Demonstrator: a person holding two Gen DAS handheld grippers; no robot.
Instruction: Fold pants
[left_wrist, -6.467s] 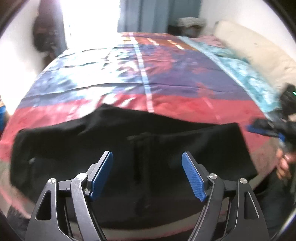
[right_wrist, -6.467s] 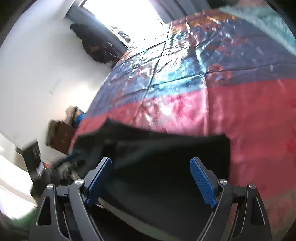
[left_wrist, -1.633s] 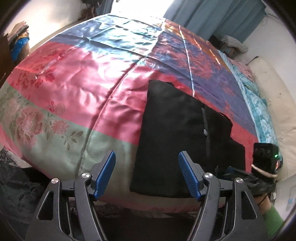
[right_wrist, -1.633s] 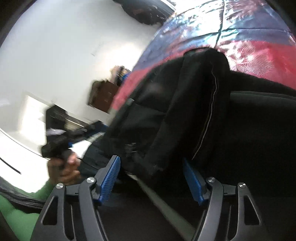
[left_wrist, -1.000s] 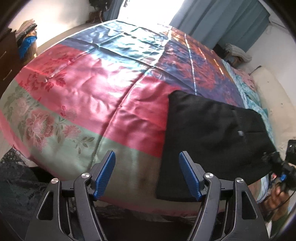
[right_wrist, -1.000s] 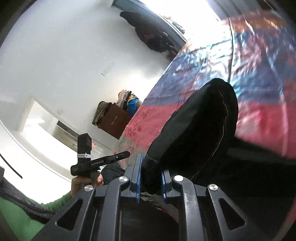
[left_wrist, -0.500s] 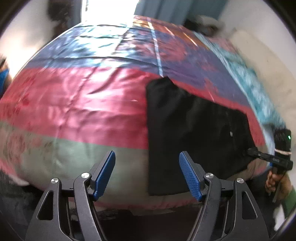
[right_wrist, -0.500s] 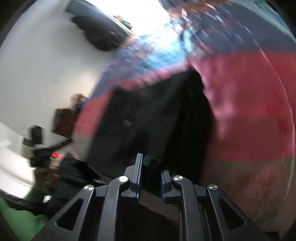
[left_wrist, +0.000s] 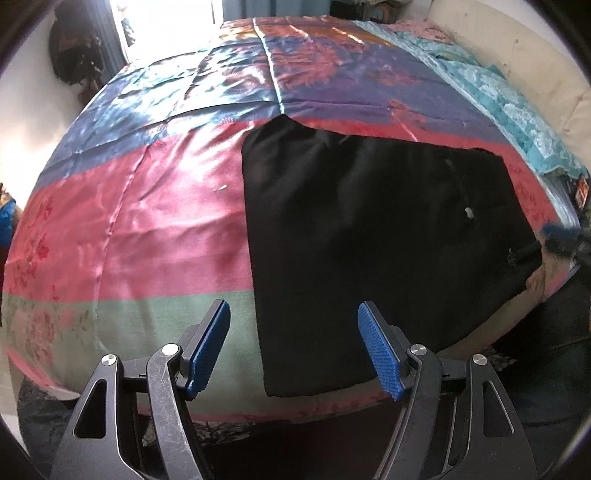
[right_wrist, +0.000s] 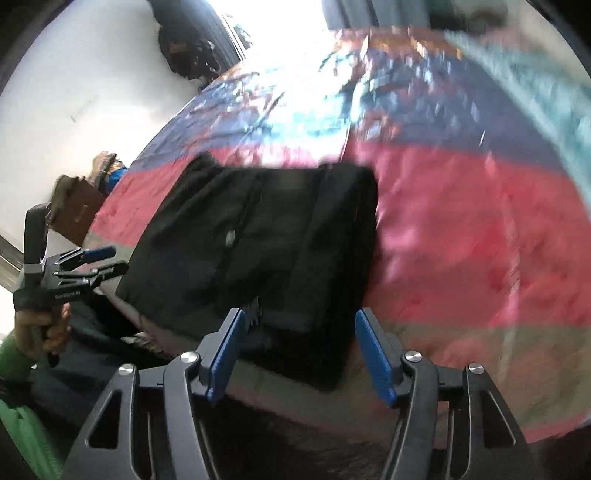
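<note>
So the bedspread (left_wrist: 155, 206) is taking up basically everything here, a shiny satin thing running in bands: blue and purple at the far end, a wide pink band in the middle, then a pale green floral strip along the near edge. The black pants (left_wrist: 369, 236) are lying folded on that bedspread, sitting mostly on the pink band with the near end reaching over the green strip right to the bed's edge. They're looking like a flat, roughly rectangular slab, matte black, with one far corner poking up toward the purple band. From the right wrist view the pants (right_wrist: 258, 240) are showing stacked layers, with lengthwise fold lines and a small pale tag or button near the middle.

The left gripper (left_wrist: 293, 349) is hovering over the near left corner of the pants, blue fingers standing wide apart with nothing between them. The right gripper (right_wrist: 295, 356) has just been opening its jaws; its fingers are sitting apart, with the near edge of the pants showing between them but not pinched.
</note>
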